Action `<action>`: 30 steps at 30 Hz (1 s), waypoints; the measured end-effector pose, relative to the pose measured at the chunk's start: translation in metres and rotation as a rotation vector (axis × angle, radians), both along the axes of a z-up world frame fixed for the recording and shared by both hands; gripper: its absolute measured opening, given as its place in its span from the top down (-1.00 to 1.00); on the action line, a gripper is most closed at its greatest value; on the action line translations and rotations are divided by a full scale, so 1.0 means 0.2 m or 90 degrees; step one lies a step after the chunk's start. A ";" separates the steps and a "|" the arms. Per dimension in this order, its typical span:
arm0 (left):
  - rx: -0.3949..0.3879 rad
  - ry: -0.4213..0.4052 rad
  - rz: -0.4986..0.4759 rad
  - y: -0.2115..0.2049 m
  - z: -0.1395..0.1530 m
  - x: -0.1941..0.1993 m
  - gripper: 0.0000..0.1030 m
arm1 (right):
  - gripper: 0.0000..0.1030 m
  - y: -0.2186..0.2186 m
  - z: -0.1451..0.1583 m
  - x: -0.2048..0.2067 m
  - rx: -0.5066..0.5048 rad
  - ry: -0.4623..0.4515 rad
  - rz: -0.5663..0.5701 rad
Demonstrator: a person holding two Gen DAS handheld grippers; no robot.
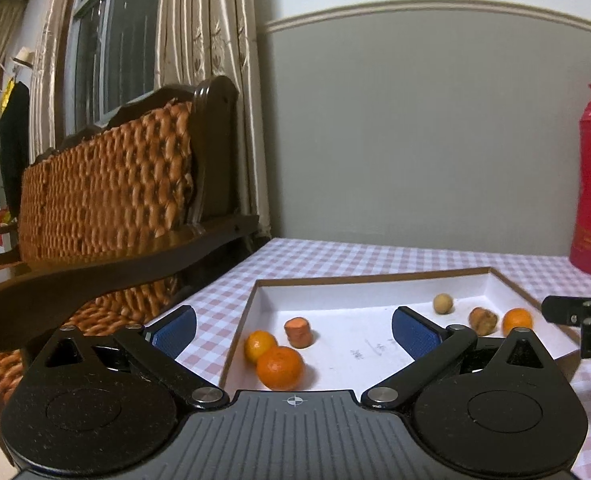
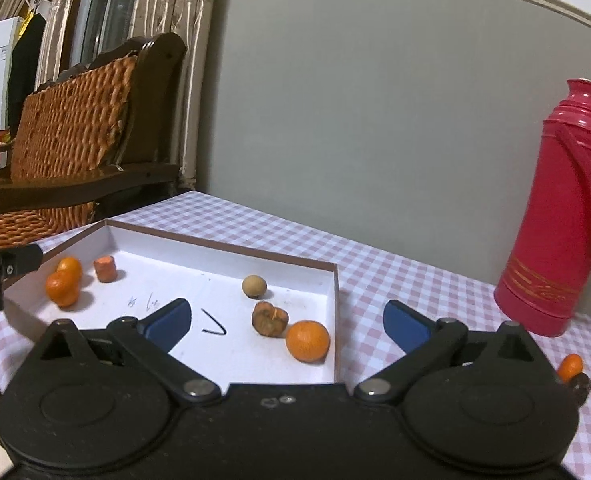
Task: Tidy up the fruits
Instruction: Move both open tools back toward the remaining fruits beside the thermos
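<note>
We hold our left gripper [image 1: 293,330] low over the near left part of a shallow white tray [image 1: 375,280], its blue pads spread wide with nothing between them. Just ahead of it and between the fingers, 2 tangerines [image 1: 280,367] sit touching each other against the tray's left wall, and a cut carrot piece [image 1: 298,332] stands upright just behind them.

Our right gripper [image 2: 287,322] hovers at the tray's near right corner, jaws equally wide apart and holding nothing. Its left finger lies over the tray floor and its right finger over the pink checked tablecloth [image 2: 415,272] outside the tray wall. Between those fingers and slightly ahead, a third tangerine [image 2: 307,341] rests near the tray's right wall, touching or nearly touching a wrinkled brown fruit [image 2: 269,319]. A small tan round fruit [image 2: 253,286] lies a little farther back.

Outside the tray, on the cloth at the right gripper's right side, we see 1 more orange fruit [image 2: 569,367], partly hidden by the gripper body. A red thermos [image 2: 559,220] stands well to the right, beyond the tray.
</note>
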State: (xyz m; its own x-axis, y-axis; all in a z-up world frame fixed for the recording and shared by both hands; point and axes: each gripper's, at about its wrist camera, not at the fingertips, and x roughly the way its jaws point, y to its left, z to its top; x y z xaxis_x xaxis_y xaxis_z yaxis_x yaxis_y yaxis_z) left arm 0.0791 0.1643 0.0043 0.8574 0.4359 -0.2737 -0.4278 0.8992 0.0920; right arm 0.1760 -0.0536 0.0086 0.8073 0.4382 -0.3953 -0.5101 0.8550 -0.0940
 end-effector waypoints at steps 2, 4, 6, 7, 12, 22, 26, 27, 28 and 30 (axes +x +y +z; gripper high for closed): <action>0.003 -0.002 -0.002 -0.03 0.00 -0.02 -1.00 | -0.88 -0.03 0.01 -0.04 0.006 -0.005 -0.006; 0.012 0.003 -0.013 -0.07 0.00 -0.03 -1.00 | -0.88 -0.06 0.02 -0.06 0.013 -0.007 -0.015; 0.013 0.004 -0.029 -0.11 0.00 -0.04 -1.00 | -0.88 -0.10 0.03 -0.09 0.022 -0.007 -0.020; 0.014 0.006 -0.037 -0.13 0.01 -0.05 -1.00 | -0.88 -0.12 0.03 -0.11 0.024 -0.007 -0.024; 0.060 -0.001 -0.061 -0.28 0.03 -0.08 -1.00 | -0.88 -0.21 0.04 -0.18 0.016 -0.025 -0.051; 0.050 -0.021 -0.161 -0.53 0.05 -0.09 -1.00 | -0.88 -0.46 0.03 -0.30 0.006 -0.044 -0.107; 0.045 -0.029 -0.189 -0.64 0.05 -0.09 -1.00 | -0.88 -0.59 0.02 -0.35 0.008 -0.039 -0.135; 0.044 -0.032 -0.198 -0.66 0.05 -0.09 -1.00 | -0.88 -0.62 0.01 -0.36 0.007 -0.039 -0.142; 0.046 -0.034 -0.203 -0.69 0.04 -0.10 -1.00 | -0.88 -0.64 0.01 -0.37 0.006 -0.039 -0.149; 0.046 -0.028 -0.219 -0.74 0.03 -0.09 -1.00 | -0.88 -0.70 0.01 -0.38 0.006 -0.040 -0.164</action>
